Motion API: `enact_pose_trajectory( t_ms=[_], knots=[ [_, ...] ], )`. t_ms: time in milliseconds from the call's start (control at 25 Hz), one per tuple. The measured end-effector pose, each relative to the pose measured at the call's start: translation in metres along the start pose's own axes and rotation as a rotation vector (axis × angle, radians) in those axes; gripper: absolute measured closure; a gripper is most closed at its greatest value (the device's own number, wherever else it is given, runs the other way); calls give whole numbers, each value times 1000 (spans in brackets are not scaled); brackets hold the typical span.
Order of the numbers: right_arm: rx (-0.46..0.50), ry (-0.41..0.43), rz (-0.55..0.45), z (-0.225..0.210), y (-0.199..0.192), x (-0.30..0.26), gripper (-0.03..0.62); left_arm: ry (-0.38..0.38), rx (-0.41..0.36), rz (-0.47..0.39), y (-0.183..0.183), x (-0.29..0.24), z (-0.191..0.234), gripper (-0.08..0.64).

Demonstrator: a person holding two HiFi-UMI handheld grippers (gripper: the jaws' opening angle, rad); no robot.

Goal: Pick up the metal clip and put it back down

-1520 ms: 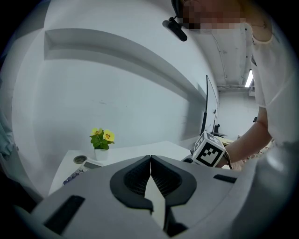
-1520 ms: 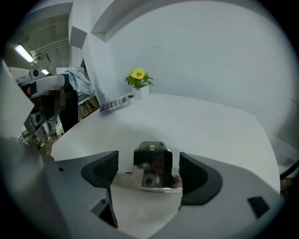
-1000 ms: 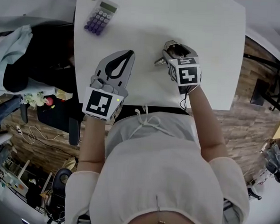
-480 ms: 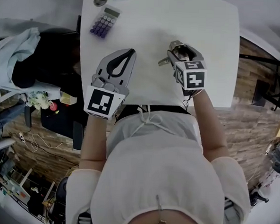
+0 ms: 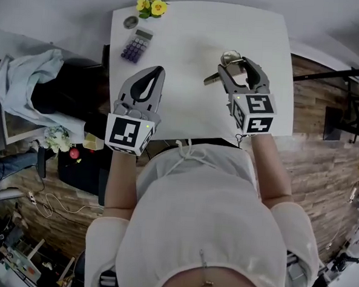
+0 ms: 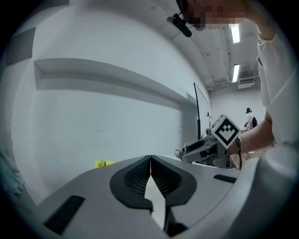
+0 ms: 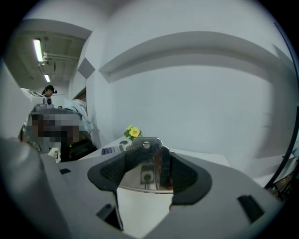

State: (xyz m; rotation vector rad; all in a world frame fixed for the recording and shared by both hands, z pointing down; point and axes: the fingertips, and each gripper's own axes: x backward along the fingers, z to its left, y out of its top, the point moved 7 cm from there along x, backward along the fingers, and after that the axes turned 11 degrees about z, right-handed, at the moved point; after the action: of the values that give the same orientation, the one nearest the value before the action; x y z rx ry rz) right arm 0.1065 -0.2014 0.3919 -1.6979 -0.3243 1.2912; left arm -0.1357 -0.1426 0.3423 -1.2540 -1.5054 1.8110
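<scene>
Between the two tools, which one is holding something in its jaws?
The right tool: its jaws are clamped on the shiny metal clip. The left tool has its jaws shut together with nothing between them.

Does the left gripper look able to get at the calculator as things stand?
Probably yes: the left gripper is empty with its jaws together, and only bare table lies between it and the calculator ahead; the jaws would need to open first.

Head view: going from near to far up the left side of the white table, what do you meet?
left gripper → calculator → yellow flowers
</scene>
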Motion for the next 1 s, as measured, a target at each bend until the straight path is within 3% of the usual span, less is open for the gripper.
enact_pose_trajectory(
  t_ms=[240, 480, 1000],
  knots=[
    [60, -44, -199, 4, 31, 61, 299, 12, -35, -41, 23, 15, -8, 541],
    [134, -86, -327, 11, 37, 101, 301, 12, -72, -67, 43, 27, -18, 541],
    [104, -79, -348, 14, 35, 103, 301, 29, -60, -72, 45, 34, -19, 541]
  ],
)
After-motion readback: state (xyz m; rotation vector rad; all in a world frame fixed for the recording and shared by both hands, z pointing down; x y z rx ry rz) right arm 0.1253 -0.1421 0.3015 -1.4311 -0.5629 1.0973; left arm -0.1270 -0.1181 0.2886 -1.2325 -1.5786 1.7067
